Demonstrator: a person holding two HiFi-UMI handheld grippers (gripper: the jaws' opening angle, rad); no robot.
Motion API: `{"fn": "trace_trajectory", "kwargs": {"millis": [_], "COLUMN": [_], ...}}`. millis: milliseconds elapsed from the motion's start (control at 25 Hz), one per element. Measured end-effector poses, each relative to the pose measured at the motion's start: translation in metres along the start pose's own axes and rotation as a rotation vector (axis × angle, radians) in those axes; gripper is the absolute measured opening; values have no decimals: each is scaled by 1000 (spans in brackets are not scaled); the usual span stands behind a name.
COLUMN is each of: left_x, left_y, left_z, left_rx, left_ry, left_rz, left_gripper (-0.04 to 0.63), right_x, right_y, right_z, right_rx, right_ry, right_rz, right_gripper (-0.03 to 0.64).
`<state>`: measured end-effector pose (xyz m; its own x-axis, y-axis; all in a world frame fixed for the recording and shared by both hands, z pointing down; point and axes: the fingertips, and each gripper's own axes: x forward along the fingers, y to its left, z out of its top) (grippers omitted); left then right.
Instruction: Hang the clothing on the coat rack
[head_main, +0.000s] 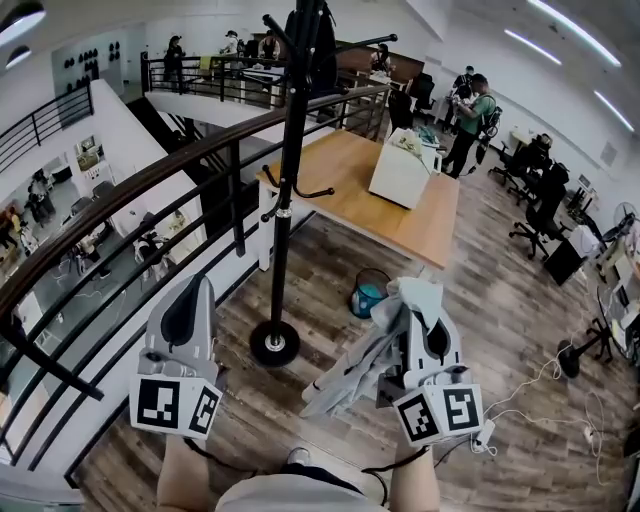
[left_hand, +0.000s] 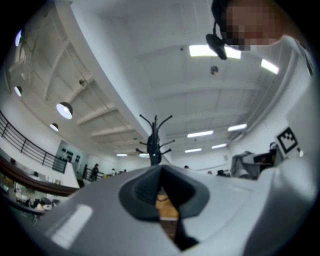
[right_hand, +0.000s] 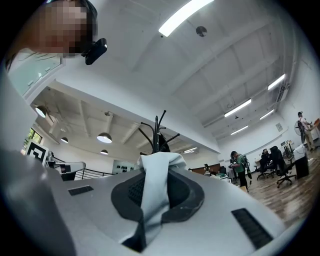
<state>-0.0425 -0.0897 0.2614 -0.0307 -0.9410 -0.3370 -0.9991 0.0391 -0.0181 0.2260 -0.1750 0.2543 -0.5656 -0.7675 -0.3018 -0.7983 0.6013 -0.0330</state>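
A black coat rack (head_main: 290, 150) stands on a round base on the wood floor ahead of me, with a dark garment (head_main: 322, 50) hanging at its top. My right gripper (head_main: 415, 302) is shut on a light grey garment (head_main: 352, 372), which drapes down to its left. In the right gripper view the grey cloth (right_hand: 152, 185) runs out between the pads, with the coat rack (right_hand: 158, 134) beyond. My left gripper (head_main: 197, 284) is held left of the rack's base, shut and holding nothing. The left gripper view looks past that gripper (left_hand: 160, 172) to the coat rack (left_hand: 155, 140).
A dark metal railing (head_main: 150, 190) runs along the left over a drop to a lower floor. Behind the rack is a wooden table (head_main: 345, 175) with a white box (head_main: 400, 172). A blue bin (head_main: 368, 296) stands under it. People, office chairs and floor cables (head_main: 540, 390) are to the right.
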Motion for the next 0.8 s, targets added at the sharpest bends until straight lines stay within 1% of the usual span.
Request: {"fn": "trace_trajectory", "kwargs": {"millis": [160,320,600,800], "left_x": [25,32,44,61], "left_y": [-8,-23,12,32], "left_z": [-7,-25,-34,-47], "left_rx": [0,4,23,13], "left_ry": [-14,-11,11,7], "left_rz": [12,25,61,49], "left_gripper": [9,9,9,8], "right_x": [22,26,67,85], "right_y": [-19,-41,-34,-31], "right_z": [-1,-11,-22,-32], "right_rx": [-4,4,23,24], "right_ry": [-10,-16,-8,-5], "right_rz": [25,44,50,33], "right_gripper": [12,13,12,12]}}
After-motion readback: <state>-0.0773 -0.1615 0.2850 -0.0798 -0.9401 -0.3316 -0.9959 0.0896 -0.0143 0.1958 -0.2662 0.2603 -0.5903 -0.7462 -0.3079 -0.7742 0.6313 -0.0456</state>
